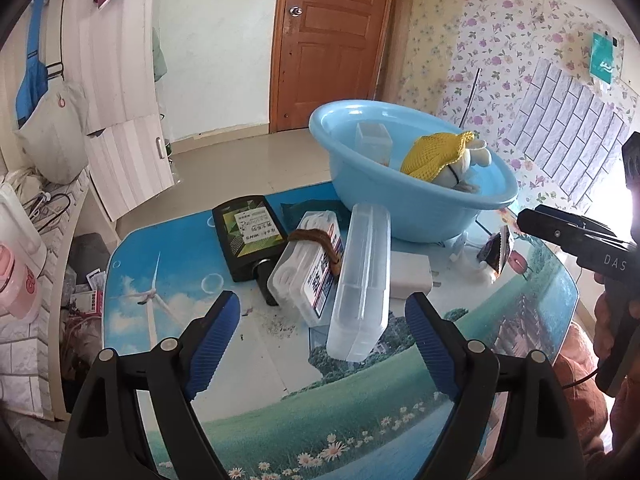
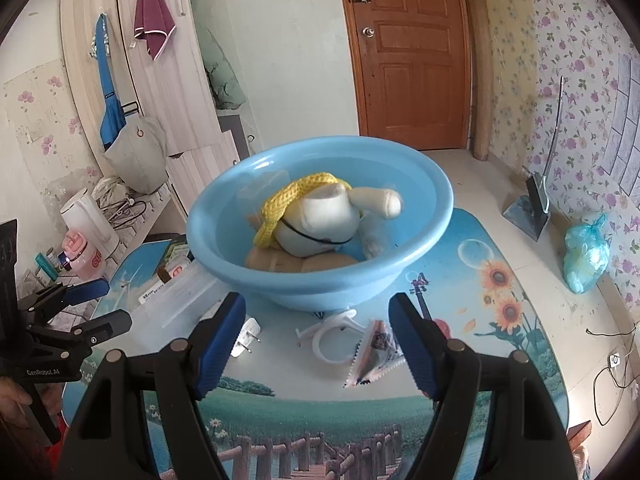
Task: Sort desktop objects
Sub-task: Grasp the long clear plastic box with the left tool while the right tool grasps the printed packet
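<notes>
A light blue basin [image 1: 472, 200] [image 2: 224, 248] stands on the picture-printed table [image 1: 280, 400] and holds a plush toy with a yellow knitted hat [image 1: 440, 156] [image 2: 320, 216] and a clear box [image 1: 374, 138]. In front of it lie a long clear plastic case [image 1: 362, 284], a white banded box [image 1: 308, 272], a black bottle [image 1: 248, 236], a white charger [image 1: 412, 276] [image 2: 246, 338], a white clip [image 2: 332, 334] and a small printed packet [image 1: 498, 252] [image 2: 376, 356]. My left gripper [image 1: 322, 312] is open, just short of the clear case. My right gripper [image 2: 318, 312] is open above the clip and packet.
A wooden door [image 1: 332, 36] [image 2: 408, 52] is behind. A side counter at the left holds a pink cup [image 2: 82, 254] and a white kettle [image 2: 86, 212]. A dustpan [image 2: 528, 208] and a blue plastic bag [image 2: 586, 252] sit on the floor at the right.
</notes>
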A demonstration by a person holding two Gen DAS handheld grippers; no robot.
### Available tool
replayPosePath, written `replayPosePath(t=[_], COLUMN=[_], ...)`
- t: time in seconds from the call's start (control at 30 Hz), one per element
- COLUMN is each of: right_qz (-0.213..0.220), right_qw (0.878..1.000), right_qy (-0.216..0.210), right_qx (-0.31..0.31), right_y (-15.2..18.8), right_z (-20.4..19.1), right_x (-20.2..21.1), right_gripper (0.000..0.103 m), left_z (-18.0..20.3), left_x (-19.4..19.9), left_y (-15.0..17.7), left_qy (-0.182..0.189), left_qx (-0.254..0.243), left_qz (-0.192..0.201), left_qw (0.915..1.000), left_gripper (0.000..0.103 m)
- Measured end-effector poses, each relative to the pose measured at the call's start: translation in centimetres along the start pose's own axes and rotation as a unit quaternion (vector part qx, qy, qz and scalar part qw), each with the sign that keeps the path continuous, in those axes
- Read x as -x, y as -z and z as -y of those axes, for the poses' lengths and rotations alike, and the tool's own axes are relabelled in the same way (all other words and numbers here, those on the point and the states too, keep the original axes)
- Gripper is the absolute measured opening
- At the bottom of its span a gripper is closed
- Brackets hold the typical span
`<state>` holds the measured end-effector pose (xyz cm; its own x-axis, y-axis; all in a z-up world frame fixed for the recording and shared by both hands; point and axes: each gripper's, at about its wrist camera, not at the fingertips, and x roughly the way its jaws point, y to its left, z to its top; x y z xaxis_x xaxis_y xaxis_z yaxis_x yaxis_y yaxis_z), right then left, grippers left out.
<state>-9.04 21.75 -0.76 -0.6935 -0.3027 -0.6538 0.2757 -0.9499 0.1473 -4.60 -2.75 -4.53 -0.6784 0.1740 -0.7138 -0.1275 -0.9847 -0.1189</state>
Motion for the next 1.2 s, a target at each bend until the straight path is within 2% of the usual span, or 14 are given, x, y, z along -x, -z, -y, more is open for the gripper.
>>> replayPosePath(t=[0.23,0.5,0.57,0.63,0.67,0.73,0.83,1.0,1.03,1.07,1.13,1.2], right_qz=[-0.013,-0.036,-0.038,-0.039,-0.040,-0.048,-0.054,-0.058,-0.059,-0.064,-0.072,-0.071], right_qw=[1.000,0.999,0.999,0.998,0.998,0.998,0.997,0.996,0.996,0.996,0.995,0.995], right_qy=[0.008,0.019,0.023,0.023,0.023,0.023,0.031,0.052,0.052,0.050,0.064,0.055], right_qx=[-0.009,-0.030,-0.032,-0.037,-0.041,-0.045,-0.043,-0.046,-0.046,-0.044,-0.034,-0.037], right_y=[1.5,2.6,2.7,2.7,2.8,2.9,2.9,2.8,2.9,2.9,3.1,3.2], right_z=[1.1,2.4,2.3,2.4,2.5,2.6,2.8,3.3,3.4,3.3,3.2,3.3], right_x=[0.1,-1.0,-1.4,-1.6,-1.8,-2.4,-3.2,-4.0,-4.1,-4.2,-4.2,-3.8], right_gripper=[0.074,0.075,0.078,0.083,0.085,0.086,0.086,0.084,0.072,0.049,0.035,0.030], left_z=[-1.0,0.3,0.6,0.9,1.0,1.2,1.5,2.1,2.2,2.3,2.5,2.6], left_x=[-0.2,-1.8,-2.1,-2.4,-2.6,-2.9,-3.1,-3.0,-2.9,-2.8,-2.6,-2.2], left_y=[1.2,1.6,1.6,1.6,1.5,1.5,1.7,1.9,2.0,2.1,2.3,2.5], left_qy=[-0.007,0.006,0.004,0.003,0.003,0.005,0.012,0.014,0.016,0.018,0.019,0.019], left_qx=[0.012,-0.006,-0.014,-0.022,-0.025,-0.030,-0.034,-0.045,-0.045,-0.046,-0.046,-0.042], left_qz=[-0.010,-0.024,-0.029,-0.031,-0.033,-0.037,-0.039,-0.045,-0.045,-0.045,-0.044,-0.044], left_qw=[0.9999,0.9997,0.9995,0.9993,0.9991,0.9989,0.9986,0.9979,0.9978,0.9978,0.9978,0.9980], left_gripper=[0.085,0.082,0.080,0.066,0.063,0.050,0.035,0.031,0.031,0.031,0.031,0.031])
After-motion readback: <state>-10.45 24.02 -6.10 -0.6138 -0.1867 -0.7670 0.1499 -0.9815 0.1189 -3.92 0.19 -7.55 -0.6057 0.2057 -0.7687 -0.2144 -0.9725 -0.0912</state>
